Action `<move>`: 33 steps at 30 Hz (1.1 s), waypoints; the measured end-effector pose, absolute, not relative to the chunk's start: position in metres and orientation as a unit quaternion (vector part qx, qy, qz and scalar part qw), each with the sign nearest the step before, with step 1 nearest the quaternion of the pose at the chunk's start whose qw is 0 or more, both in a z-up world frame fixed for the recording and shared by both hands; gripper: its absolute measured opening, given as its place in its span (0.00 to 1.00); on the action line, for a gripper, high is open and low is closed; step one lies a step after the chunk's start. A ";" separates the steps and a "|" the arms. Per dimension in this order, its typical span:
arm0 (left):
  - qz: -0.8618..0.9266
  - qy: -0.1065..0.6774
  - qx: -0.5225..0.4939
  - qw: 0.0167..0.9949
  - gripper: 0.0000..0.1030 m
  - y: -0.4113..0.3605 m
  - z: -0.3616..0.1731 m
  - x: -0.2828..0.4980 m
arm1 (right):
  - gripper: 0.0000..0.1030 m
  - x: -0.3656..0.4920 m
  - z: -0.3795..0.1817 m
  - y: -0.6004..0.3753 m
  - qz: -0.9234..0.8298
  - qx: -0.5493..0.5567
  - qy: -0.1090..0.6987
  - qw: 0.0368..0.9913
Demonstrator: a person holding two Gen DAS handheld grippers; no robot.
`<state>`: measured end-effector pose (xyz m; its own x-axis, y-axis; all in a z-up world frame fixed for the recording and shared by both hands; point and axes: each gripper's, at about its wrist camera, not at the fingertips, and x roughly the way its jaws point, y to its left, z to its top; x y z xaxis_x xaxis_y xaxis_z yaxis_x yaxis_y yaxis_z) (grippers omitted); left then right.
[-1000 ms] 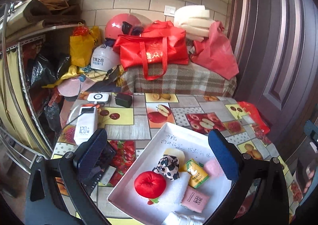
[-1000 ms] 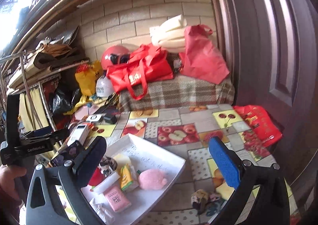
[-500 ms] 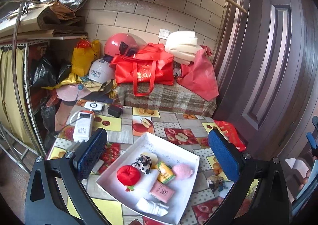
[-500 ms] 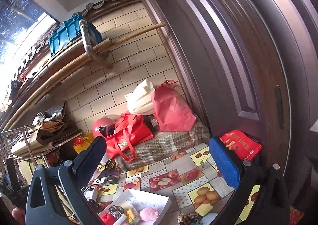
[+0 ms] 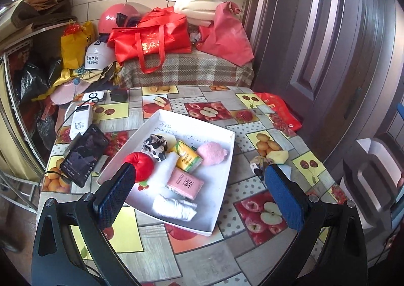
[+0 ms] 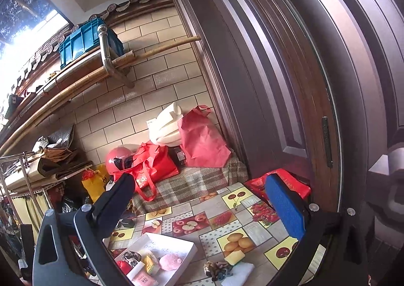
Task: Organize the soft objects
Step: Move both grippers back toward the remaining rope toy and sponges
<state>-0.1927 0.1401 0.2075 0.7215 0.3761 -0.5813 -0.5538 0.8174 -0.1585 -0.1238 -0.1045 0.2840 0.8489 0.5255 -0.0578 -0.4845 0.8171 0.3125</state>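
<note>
Left wrist view: we see the left claw (image 5: 199, 190) spread wide and empty above the white tray (image 5: 222, 200) on the worktop (image 5: 202, 258), which holds a red plush (image 5: 140, 166), pink puff (image 5: 211, 153) and rolled white cloth (image 5: 174, 207). Right wrist view alone shows the blue crate (image 6: 85, 41); the right claw (image 6: 199, 205), likewise wide and empty, hangs higher.

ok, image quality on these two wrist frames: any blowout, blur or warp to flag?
Right wrist: the window at top left is blown out white, and the door bows heavily from the fisheye. Left wrist: even light, the white tray and its contents sharp, the tablecloth slightly soft near the bottom edge, dark vignette in the corners.
</note>
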 end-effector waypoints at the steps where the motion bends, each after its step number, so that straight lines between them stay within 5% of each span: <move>1: 0.246 0.280 -0.162 0.914 1.00 0.135 0.205 -0.189 | 1.00 -0.123 0.283 -0.106 0.266 0.146 0.074 0.950; 14: 0.195 0.327 -0.182 0.907 1.00 0.095 0.180 -0.145 | 1.00 -0.091 0.265 -0.126 0.266 0.093 0.127 0.951; 23: 0.293 0.315 -0.220 0.875 1.00 0.112 0.170 -0.175 | 1.00 -0.029 0.144 -0.024 0.396 -0.152 0.266 0.865; 33: 0.428 0.293 -0.295 0.802 1.00 0.137 0.149 -0.245 | 1.00 0.007 0.079 0.055 0.491 -0.206 0.290 0.795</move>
